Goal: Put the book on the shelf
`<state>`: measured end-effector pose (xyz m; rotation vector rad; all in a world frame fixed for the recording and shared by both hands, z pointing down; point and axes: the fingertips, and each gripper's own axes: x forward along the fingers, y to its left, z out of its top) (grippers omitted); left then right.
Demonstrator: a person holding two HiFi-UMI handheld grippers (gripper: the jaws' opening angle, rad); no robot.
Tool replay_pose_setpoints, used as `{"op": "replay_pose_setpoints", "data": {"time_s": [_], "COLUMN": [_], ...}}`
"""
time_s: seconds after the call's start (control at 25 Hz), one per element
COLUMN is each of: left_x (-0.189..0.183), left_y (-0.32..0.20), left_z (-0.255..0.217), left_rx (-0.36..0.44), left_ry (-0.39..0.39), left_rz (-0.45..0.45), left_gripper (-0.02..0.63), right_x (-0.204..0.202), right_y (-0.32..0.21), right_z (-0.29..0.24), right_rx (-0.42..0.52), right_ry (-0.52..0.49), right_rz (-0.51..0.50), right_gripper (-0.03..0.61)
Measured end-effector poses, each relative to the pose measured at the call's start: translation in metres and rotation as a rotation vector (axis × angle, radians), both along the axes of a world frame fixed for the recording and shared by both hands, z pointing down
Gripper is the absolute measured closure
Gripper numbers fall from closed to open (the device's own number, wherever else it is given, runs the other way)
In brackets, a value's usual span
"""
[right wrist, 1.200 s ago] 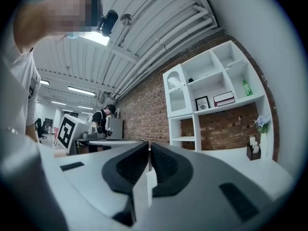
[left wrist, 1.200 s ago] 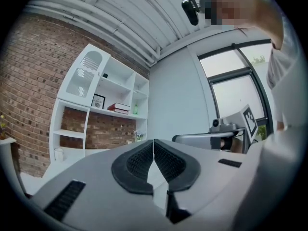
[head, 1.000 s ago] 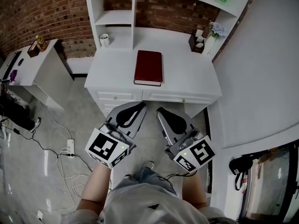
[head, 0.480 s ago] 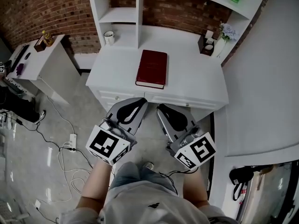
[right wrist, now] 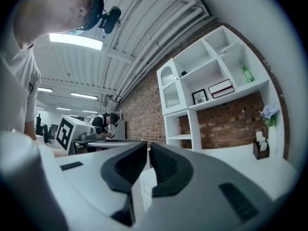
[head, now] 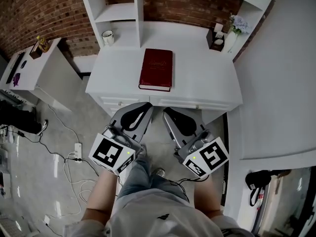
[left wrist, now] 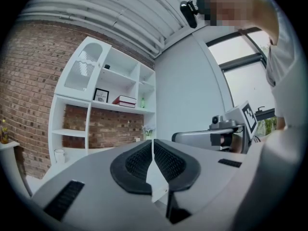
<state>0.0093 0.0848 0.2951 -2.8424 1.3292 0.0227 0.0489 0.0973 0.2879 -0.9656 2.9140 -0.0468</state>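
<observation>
A dark red book (head: 156,69) lies flat on the white desk (head: 207,83), near its front edge. Both grippers hang over the floor in front of the desk, short of the book. My left gripper (head: 146,106) is shut with nothing in it; its pads (left wrist: 139,160) meet. My right gripper (head: 168,111) shows a narrow gap between its pads (right wrist: 166,165), its jaws are opening, and nothing is between them. The white shelf unit (head: 121,6) rises at the back of the desk; red books (right wrist: 221,88) lie on an upper shelf.
A mug (head: 106,36) stands in the lower left shelf bay. A small dark box (head: 216,41) and a flower vase (head: 232,33) sit at the desk's back right. A white side table (head: 34,68) stands left, with cables (head: 74,157) on the floor. A white wall runs along the right.
The head view has shifted a little, so the desk and book sit slightly differently in the frame. The book has not moved. Both grippers stay in front of the desk.
</observation>
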Motion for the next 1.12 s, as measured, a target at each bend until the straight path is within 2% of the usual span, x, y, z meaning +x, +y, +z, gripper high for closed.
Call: {"op": "replay_pose_setpoints", "data": {"time_s": [0.28,0.64,0.76,0.88,1.12], "left_x": [-0.006,-0.029,-0.035,-0.040,-0.051], "left_y": [-0.030,-0.075,-0.091,-0.103,-0.129], "left_z": [0.001,0.007,0.006,0.009,0.013], "left_rx": [0.012,-0.013,0.000,0.003,0.000], "left_ry": [-0.014,-0.047,-0.038,-0.061,-0.040], "left_rz": [0.028,0.060,0.066,0.073,0.081], "left_gripper": [0.600,0.600,0.600,0.601,0.601], "right_x": [-0.003,-0.026,-0.032,-0.035,-0.043], "right_y": [-0.031,-0.075,-0.091,-0.105,-0.132], "right_z": [0.003,0.005,0.006,0.008,0.017], "right_rx": [-0.021,-0.034,-0.034,-0.038,-0.058], "right_ry": [-0.008,0.013,0.017,0.010,0.015], "right_rz": [0.054,0.076,0.085,0.097,0.114], "right_gripper": [0.566,0.569,0.569,0.569,0.569]}}
